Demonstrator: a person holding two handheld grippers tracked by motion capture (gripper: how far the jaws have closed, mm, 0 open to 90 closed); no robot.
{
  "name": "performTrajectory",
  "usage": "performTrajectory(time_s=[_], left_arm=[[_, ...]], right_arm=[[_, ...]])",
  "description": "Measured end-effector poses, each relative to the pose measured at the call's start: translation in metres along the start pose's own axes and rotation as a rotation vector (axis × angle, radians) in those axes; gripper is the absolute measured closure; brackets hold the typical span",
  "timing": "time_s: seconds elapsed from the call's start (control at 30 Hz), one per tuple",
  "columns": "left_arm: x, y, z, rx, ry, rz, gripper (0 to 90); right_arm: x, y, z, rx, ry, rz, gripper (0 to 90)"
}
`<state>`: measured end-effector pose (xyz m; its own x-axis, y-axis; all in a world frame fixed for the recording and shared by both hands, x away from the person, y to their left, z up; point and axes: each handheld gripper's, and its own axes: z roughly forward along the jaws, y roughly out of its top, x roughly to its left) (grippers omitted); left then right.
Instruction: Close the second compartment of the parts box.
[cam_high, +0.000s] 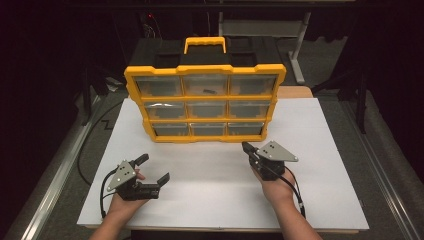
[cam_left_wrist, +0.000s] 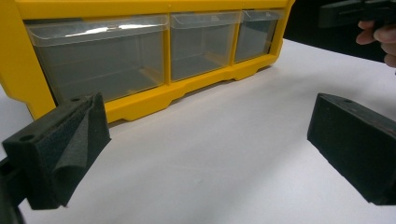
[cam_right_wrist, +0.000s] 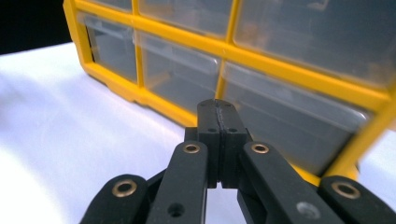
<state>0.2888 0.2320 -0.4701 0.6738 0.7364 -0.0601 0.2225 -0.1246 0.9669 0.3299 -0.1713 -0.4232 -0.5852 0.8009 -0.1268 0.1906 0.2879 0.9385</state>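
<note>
While the organizer (cam_high: 205, 102) stands upright on the white board (cam_high: 320, 165) at 12 o'clock, with its yellow frame and nine clear drawers turned toward the person, both grippers are held in front of it. The right gripper (cam_high: 247, 147) is seen at 4 o'clock from the organizer's middle, its jaws clenched on nothing, the tips just short of the bottom right drawer (cam_high: 245, 128). In the right gripper view the closed tips (cam_right_wrist: 219, 116) point at that drawer's clear front (cam_right_wrist: 299, 126), though touch cannot be told. The left gripper (cam_high: 153, 169) rests at 7 o'clock, well apart from the frame, with its jaws released and wide; bare board is seen between its pads (cam_left_wrist: 70, 144) in the left gripper view. A small dark item (cam_high: 209, 91) lies in the top middle drawer.

A push or hook on the bottom right drawer is judged to be the step in hand. Because the organizer stands tall on a narrow base and is not braced by the left gripper, it could be slid backward or tipped by a firm push. Closed tips could also skate off the smooth plastic and strike the yellow rail. If the drawer is meant to be pulled, no lip can be caught by clenched jaws, so the attempt may slip.
</note>
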Motion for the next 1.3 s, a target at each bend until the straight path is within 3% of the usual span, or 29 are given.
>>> performTrajectory(time_s=[0.37,0.63,0.87,1.13,1.3], left_arm=[[0.003,0.0,-0.003,-0.007,0.011,-0.014,0.6],[0.003,0.0,-0.004,-0.005,0.015,-0.016,0.6],[0.0,0.001,-0.002,0.007,0.013,-0.009,0.6],[-0.001,0.001,-0.002,0.025,0.012,-0.009,0.6],[-0.001,0.0,-0.004,0.024,0.018,-0.004,0.6]], right_arm=[[-0.018,-0.033,-0.042,-0.009,-0.034,0.043,90.0],[-0.032,-0.057,-0.083,-0.023,-0.078,0.086,90.0],[-0.041,-0.06,-0.084,-0.041,-0.091,0.127,90.0],[-0.036,-0.063,-0.077,-0.019,-0.078,0.103,89.4],[-0.033,-0.062,-0.07,0.012,-0.061,0.086,75.4]])
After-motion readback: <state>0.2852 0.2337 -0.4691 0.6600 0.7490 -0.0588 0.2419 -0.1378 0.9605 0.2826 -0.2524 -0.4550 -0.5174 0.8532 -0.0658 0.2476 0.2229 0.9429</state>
